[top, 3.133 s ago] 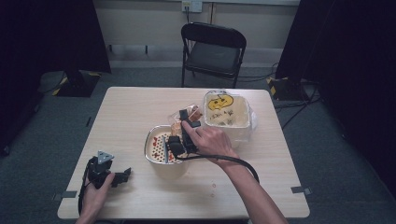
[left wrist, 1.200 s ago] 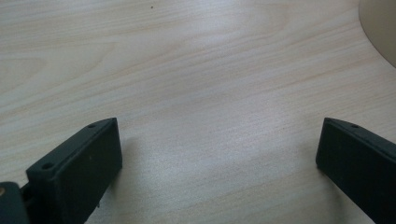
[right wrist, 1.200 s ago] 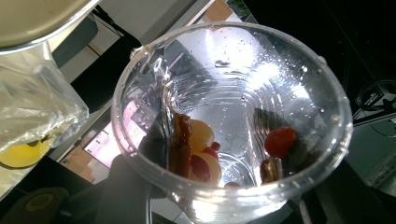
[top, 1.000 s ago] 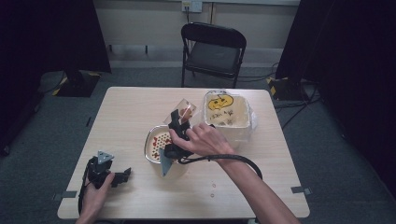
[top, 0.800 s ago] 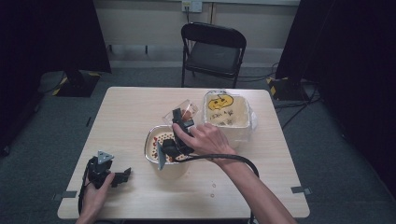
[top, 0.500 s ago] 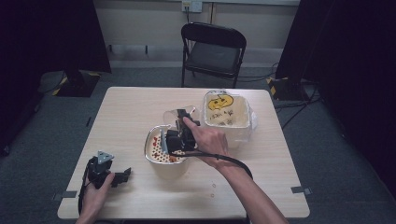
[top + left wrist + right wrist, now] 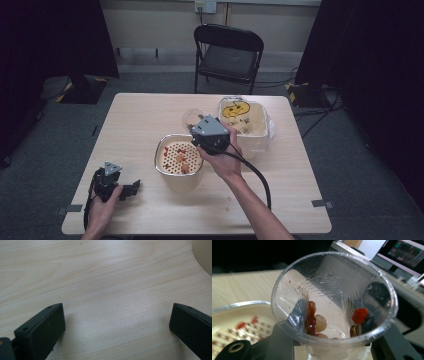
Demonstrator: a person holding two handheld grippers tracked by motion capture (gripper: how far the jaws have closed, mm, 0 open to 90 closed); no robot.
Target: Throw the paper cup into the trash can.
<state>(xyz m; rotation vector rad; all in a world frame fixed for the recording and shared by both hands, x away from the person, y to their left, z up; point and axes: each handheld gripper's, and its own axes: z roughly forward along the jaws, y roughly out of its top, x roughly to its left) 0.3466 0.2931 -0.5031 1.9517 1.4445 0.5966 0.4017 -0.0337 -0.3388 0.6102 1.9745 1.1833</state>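
Observation:
My right gripper point(image 7: 200, 127) is shut on a clear plastic cup point(image 7: 192, 118), held just beyond the far rim of a metal-rimmed strainer bowl point(image 7: 165, 150). In the right gripper view the cup point(image 7: 332, 302) points its mouth at the camera. A few red berries point(image 7: 359, 315) and pale beans cling to the inside of the cup. The strainer's perforated tray point(image 7: 176, 154) holds some red and orange bits. My left gripper point(image 7: 131, 189) rests on the table near the front left corner. Its jaws stand wide open over bare wood point(image 7: 117, 322).
A white bin point(image 7: 260, 131) with a yellow pumpkin face on its liner stands to the right of the cup. A black folding chair point(image 7: 227, 52) is behind the table. The strainer's edge point(image 7: 203, 255) shows at the top right of the left gripper view.
The right hand has turned back, so its grey plate now faces up, and the cup has swung from a tipped pose over the strainer towards its far rim. The left gripper has not moved.

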